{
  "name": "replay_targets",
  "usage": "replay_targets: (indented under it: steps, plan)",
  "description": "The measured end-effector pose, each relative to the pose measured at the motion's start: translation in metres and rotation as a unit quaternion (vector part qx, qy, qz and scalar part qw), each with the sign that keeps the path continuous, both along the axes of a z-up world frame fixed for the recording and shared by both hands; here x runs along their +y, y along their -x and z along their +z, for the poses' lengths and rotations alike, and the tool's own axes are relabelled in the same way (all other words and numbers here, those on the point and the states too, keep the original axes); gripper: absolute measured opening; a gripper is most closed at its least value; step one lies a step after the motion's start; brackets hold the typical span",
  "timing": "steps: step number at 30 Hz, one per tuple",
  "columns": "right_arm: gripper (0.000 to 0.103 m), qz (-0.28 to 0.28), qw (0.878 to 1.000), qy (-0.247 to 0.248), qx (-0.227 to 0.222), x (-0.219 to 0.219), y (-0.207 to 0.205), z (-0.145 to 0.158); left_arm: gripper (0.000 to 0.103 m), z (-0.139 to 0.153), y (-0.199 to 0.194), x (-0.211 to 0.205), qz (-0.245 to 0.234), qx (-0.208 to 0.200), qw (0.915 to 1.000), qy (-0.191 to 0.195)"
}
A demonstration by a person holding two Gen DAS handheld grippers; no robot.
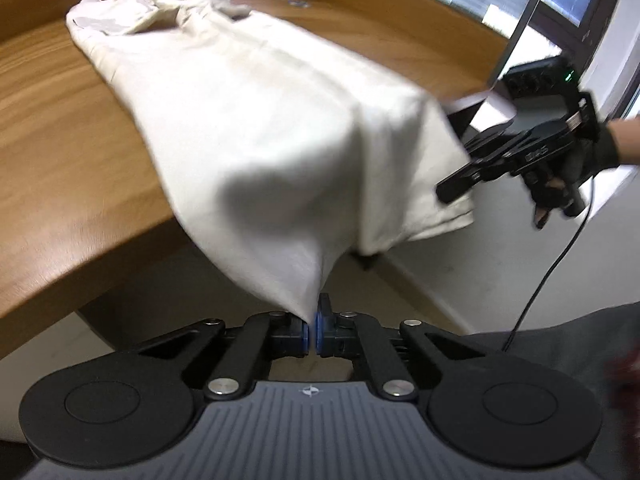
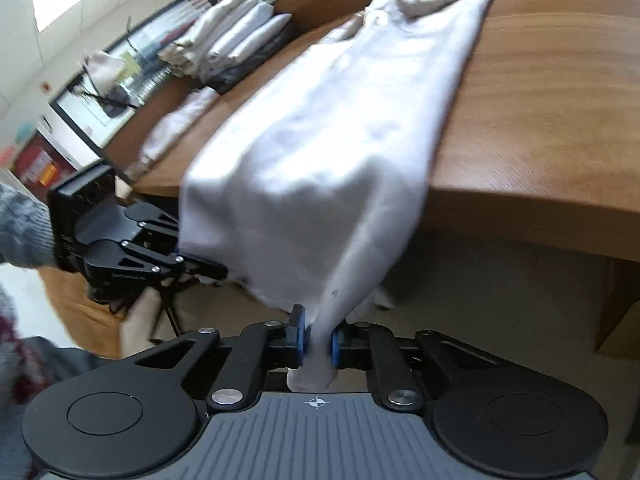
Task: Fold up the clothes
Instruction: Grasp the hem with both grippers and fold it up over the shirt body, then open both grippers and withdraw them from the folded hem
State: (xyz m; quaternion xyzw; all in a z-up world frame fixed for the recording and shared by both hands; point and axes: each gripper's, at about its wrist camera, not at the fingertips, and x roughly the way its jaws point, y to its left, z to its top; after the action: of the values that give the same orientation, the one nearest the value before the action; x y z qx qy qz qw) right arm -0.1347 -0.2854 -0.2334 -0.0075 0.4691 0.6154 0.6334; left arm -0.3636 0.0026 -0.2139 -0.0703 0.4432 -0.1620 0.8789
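From the left wrist, you are clamping the left gripper (image 1: 312, 330) on a corner of the cream garment (image 1: 256, 120), which is lying along the wooden surface (image 1: 52, 128) with its near end hanging off; keep it taut. From the right wrist, your right gripper (image 2: 318, 344) is pinching the other corner; lift both evenly.

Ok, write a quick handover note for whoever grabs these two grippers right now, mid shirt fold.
Left gripper: shut on one bottom corner of the cream shirt.
Right gripper: shut on the other bottom corner.
Shirt: collar end lies on the wooden table, hem end hangs past the table's near edge.
Done: both corners gripped; folded clothes stack sits at the table's far side.
Left: fold this shirt and stack it.
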Motion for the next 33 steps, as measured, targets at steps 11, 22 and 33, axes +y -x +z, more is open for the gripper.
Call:
replay_targets:
  steps: [11, 22, 33]
  plan:
    - [0.004, -0.08, 0.98, -0.065, 0.17, -0.011, -0.03, 0.082, 0.003, 0.107, -0.021, 0.034, 0.063, -0.008, 0.9888, 0.135]
    - [0.004, -0.184, 0.96, -0.072, 0.2, 0.036, -0.112, 0.106, 0.003, 0.117, -0.116, 0.108, 0.193, -0.001, 0.9679, 0.16]
    - [0.012, -0.209, 0.945, 0.015, 0.253, 0.099, -0.222, 0.055, 0.005, 0.077, -0.192, 0.158, 0.257, 0.056, 0.953, 0.151]
